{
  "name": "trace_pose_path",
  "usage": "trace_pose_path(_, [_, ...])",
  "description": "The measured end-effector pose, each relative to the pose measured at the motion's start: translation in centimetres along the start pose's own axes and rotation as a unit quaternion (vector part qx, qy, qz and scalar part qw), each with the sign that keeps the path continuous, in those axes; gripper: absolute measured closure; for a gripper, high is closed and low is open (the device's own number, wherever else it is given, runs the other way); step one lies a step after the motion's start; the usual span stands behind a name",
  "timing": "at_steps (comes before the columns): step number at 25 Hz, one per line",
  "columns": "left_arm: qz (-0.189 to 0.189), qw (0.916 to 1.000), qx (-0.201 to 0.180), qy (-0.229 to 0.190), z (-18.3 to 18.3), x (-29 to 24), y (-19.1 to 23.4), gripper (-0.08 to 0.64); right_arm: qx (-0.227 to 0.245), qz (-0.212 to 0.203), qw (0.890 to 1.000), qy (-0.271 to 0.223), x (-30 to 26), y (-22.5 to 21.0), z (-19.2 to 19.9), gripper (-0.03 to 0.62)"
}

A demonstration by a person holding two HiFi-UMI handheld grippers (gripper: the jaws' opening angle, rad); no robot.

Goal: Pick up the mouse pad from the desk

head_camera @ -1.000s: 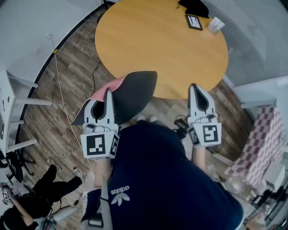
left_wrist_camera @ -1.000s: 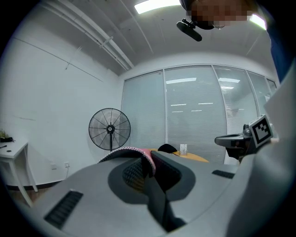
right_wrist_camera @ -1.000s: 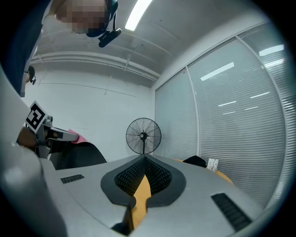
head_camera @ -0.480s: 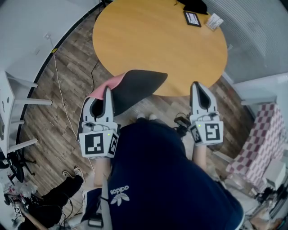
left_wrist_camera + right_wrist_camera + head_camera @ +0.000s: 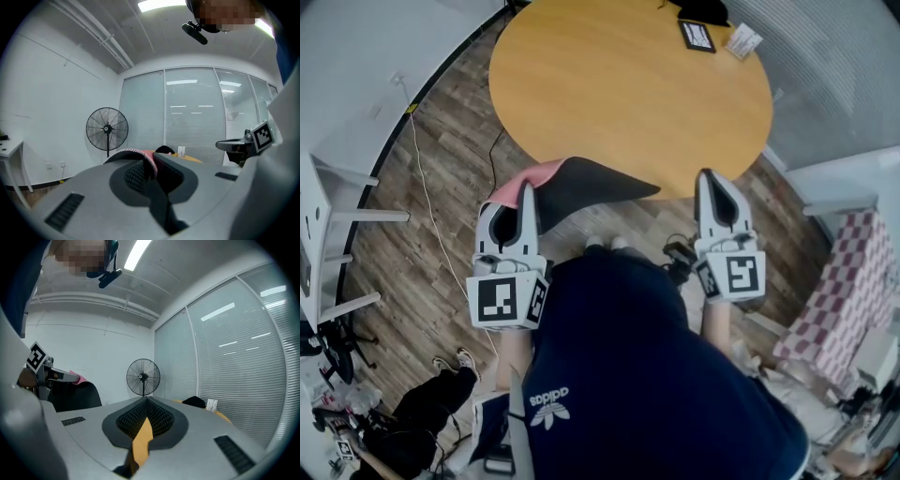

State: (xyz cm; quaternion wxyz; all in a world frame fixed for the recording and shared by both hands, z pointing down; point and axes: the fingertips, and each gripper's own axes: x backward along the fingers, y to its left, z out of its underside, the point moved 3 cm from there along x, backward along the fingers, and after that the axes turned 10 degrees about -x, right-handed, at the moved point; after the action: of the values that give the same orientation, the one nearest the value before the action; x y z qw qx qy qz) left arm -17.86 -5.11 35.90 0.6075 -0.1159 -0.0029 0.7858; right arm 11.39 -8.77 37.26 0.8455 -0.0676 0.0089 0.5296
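the left gripper [image 5: 528, 190] clamped the black, pink-backed mouse pad [image 5: 586, 181], held in the air at the round orange table's [image 5: 619, 84] near edge, above plank flooring [image 5: 441, 187]. the right gripper [image 5: 709, 178] sat closed, empty. a pedestal fan [image 5: 107, 129] stood beside the window blinds.

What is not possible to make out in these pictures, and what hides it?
- Mouse pad: in the left gripper view, the left gripper covers all but its pink edge.
- Black item on the table: head view, cut off by the top edge.
- Flat dark device and card: head view, too small to read.
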Motion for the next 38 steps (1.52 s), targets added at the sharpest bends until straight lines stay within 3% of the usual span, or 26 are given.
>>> trace_pose_path(38, [0.006, 0.9999, 0.014, 0.002, 0.7, -0.4, 1.8, 0.539, 0.004, -0.014, 1.000, 0.014, -1.3, 2.6, -0.3, 0.589])
